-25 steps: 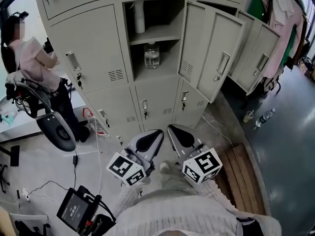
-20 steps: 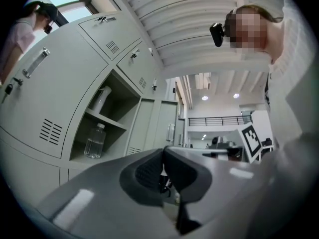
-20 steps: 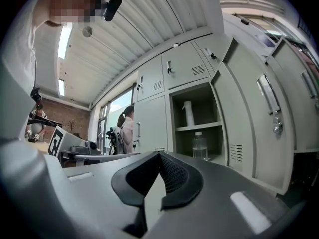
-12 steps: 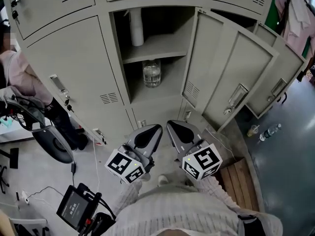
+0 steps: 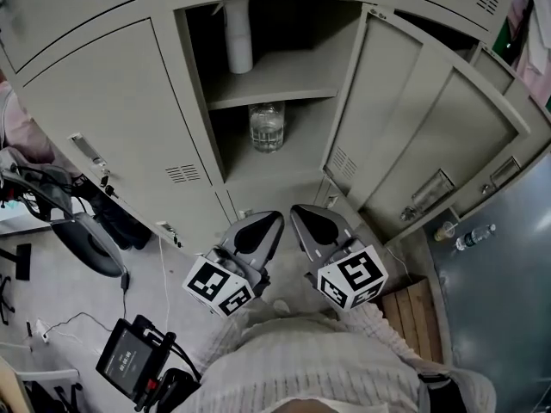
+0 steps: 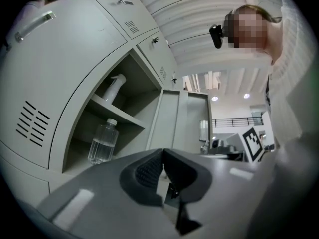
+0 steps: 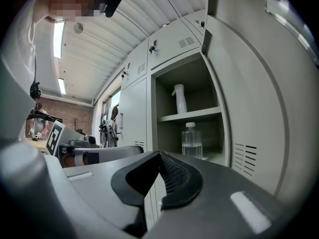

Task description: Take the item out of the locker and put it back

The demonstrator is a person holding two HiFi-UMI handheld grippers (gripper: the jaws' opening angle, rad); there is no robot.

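the clear plastic water bottle with a white cap (image 5: 267,127) stands upright on the floor of the lower compartment of the open grey metal locker (image 5: 274,172). it is near the middle of that floor, under the shelf that carries a white spray bottle (image 5: 238,37). the water bottle's long axis is vertical.

the left gripper (image 5: 261,231) and the right gripper (image 5: 312,224) sit side by side in front of the opening and well apart from the bottle, which lies straight ahead of the pair. in the left gripper view it is ahead and left of the jaw line. in the right gripper view it is ahead and slightly right. neither hand looks clearly nearer, so either could probably take it, but the jaws would have to open first.

both grippers have their jaws pressed together with nothing between them.

the only print visible is the black and white square markers on the gripper cubes. the bottle shows no readable label, and the small screen on the floor is too small to read.
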